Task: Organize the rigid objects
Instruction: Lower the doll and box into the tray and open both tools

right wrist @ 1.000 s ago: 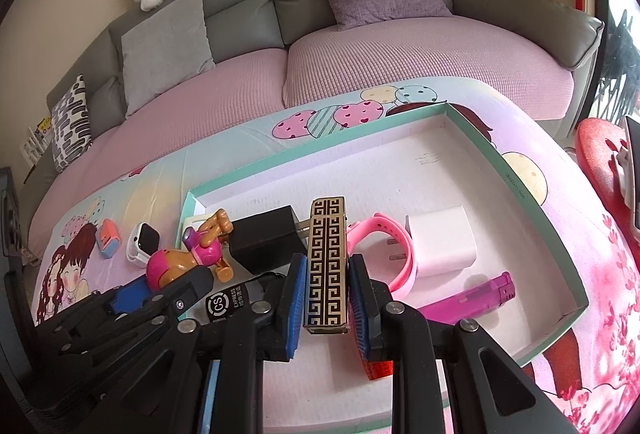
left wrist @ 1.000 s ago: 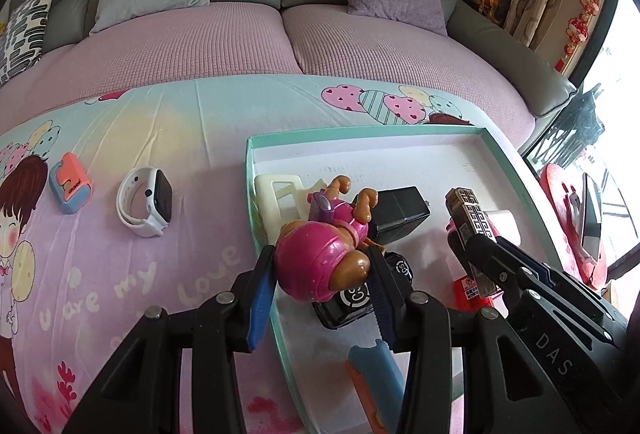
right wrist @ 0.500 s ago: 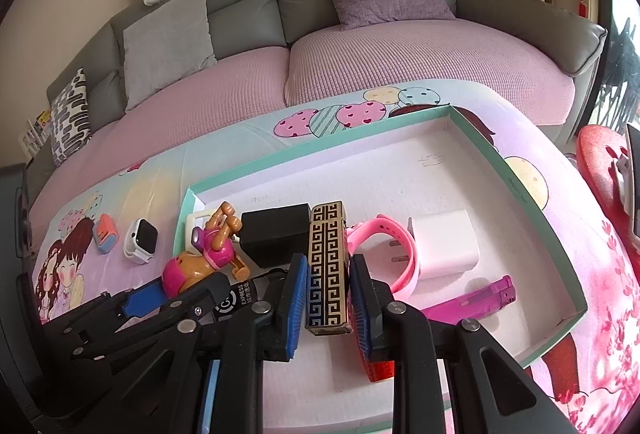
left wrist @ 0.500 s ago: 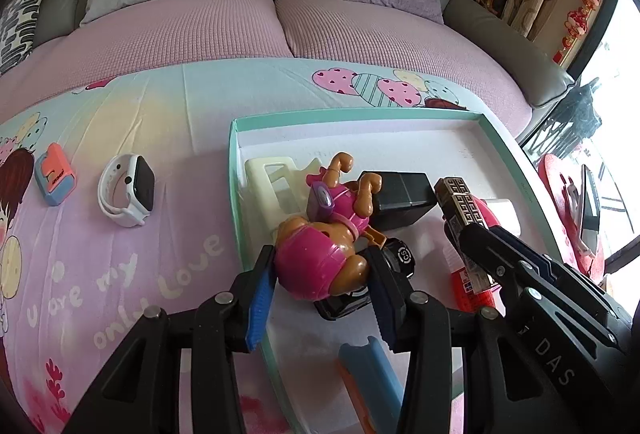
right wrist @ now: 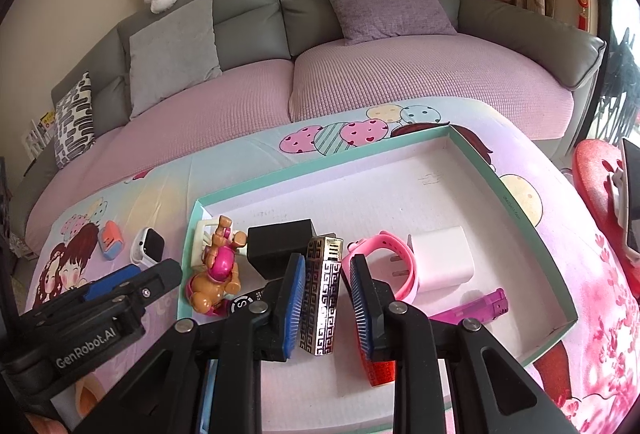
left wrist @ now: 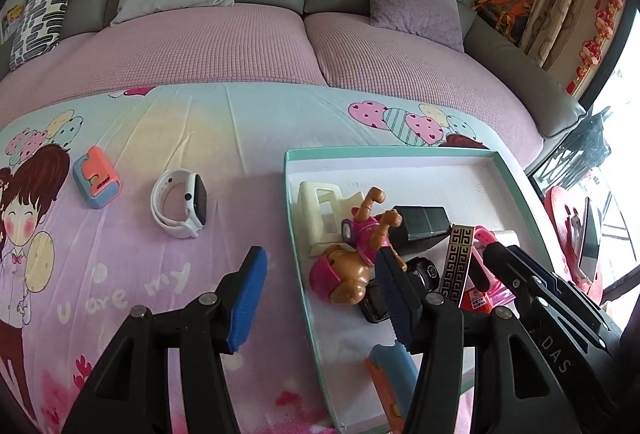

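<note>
A teal-rimmed white tray point(left wrist: 508, 164) point(right wrist: 516, 202) sits on the printed cloth. In it lie a pink toy dog point(left wrist: 348, 270) point(right wrist: 214, 278), a black adapter point(left wrist: 420, 224) point(right wrist: 280, 244), a gold patterned lighter point(right wrist: 322, 298) point(left wrist: 456, 262), a pink watch point(right wrist: 396, 262), a white charger point(right wrist: 442, 258) and a purple lighter point(right wrist: 476, 308). My left gripper point(left wrist: 320, 298) is open and empty, straddling the tray's left rim beside the dog. My right gripper point(right wrist: 328, 310) is open around the gold lighter, which lies free between the jaws.
A white smartwatch point(left wrist: 180, 204) point(right wrist: 148, 244) and an orange-blue block point(left wrist: 96, 178) point(right wrist: 110, 240) lie on the cloth left of the tray. A red item point(right wrist: 380, 370) lies under the right jaw. A cream frame point(left wrist: 320, 208) sits in the tray corner. The sofa point(left wrist: 280, 34) stands behind.
My left gripper opened, let go of the toy dog in the tray and shifted left. My right gripper opened and released the gold lighter.
</note>
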The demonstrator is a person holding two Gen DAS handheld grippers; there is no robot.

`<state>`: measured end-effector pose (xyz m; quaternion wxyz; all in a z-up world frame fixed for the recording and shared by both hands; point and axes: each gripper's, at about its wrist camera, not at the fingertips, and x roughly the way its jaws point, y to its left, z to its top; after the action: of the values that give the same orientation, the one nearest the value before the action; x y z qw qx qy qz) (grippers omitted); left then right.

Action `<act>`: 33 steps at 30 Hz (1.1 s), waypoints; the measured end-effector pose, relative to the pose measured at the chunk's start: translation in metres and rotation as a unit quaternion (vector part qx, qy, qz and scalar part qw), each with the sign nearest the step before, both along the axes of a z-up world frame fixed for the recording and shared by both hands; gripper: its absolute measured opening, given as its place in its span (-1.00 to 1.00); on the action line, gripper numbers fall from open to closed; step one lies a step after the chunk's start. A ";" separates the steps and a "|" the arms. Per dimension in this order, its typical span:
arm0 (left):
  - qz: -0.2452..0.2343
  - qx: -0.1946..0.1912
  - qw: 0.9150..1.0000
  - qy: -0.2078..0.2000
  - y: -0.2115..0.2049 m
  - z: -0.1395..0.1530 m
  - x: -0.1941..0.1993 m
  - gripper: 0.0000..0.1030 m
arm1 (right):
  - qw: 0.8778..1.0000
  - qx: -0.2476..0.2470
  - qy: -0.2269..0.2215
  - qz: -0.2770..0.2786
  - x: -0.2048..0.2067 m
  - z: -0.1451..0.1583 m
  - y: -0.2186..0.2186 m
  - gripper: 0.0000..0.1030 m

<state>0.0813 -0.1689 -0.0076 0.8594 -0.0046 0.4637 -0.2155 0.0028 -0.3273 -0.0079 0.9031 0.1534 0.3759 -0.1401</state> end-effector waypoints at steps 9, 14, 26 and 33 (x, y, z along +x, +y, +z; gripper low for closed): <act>0.067 0.009 0.998 -0.002 0.038 0.001 0.013 0.22 | 1.000 -0.001 0.009 0.007 0.004 -0.004 0.005 -0.51; 0.098 0.019 0.995 0.006 0.052 -0.005 0.019 0.25 | 1.000 -0.003 0.016 0.013 0.008 -0.007 0.010 -0.51; 0.139 0.038 0.990 0.013 0.069 -0.014 0.026 0.33 | 0.999 -0.010 0.036 0.026 0.015 -0.015 0.020 -0.38; 0.161 0.047 0.986 0.009 0.074 -0.016 0.027 0.82 | 0.999 -0.012 0.038 0.023 0.016 -0.015 0.020 0.28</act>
<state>0.1081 -0.0946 -0.0240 0.8777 -0.0402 0.4747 -0.0525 0.0191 -0.3070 -0.0233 0.8928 0.1289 0.4118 -0.1295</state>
